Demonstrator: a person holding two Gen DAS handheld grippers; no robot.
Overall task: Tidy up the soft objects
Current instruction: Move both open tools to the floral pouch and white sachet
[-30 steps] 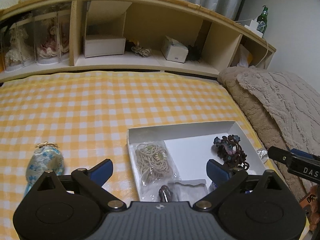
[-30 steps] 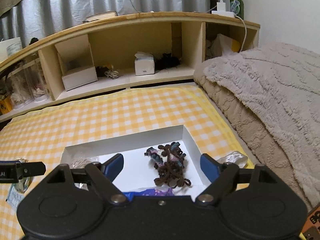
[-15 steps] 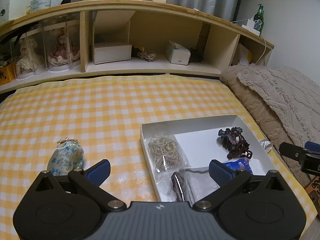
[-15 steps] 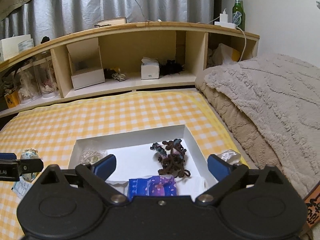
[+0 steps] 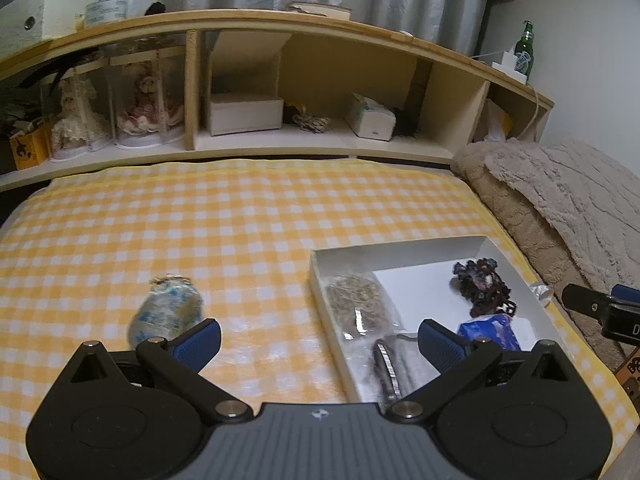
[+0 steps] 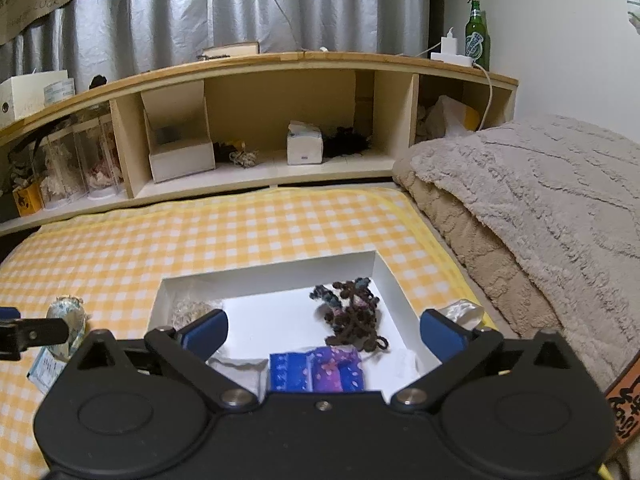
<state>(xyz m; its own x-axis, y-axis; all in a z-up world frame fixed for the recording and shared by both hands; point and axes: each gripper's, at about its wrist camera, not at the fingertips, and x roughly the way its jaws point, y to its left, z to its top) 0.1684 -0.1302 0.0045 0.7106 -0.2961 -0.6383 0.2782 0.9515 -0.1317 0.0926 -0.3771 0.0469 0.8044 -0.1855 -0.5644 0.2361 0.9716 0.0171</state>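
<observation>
A shallow white box [image 5: 392,246] [image 6: 268,272] lies on the yellow checked bed cover. It holds a bag of rubber bands [image 5: 358,304], a dark knitted scrunchie [image 5: 482,284] [image 6: 352,312], a blue-purple patterned packet [image 6: 316,370] [image 5: 490,330] and a clear bag with a dark item [image 5: 384,364]. Left of the box, a floral pouch [image 5: 166,312] [image 6: 66,314] rests on the cover. My left gripper [image 5: 318,344] is open over the box's near left corner and holds nothing. My right gripper [image 6: 324,334] is open wide above the box's near edge, with the packet lying loose below it.
A wooden headboard shelf [image 5: 320,148] with boxes and doll cases runs along the back. A thick beige blanket [image 6: 520,200] is piled on the right. A clear wrapper [image 6: 460,312] lies just outside the box's right wall. A green bottle [image 6: 477,36] stands on the shelf top.
Both grippers have drawn back from the box. The right jaws have widened, and the blue-purple packet now lies in full view in the box.
</observation>
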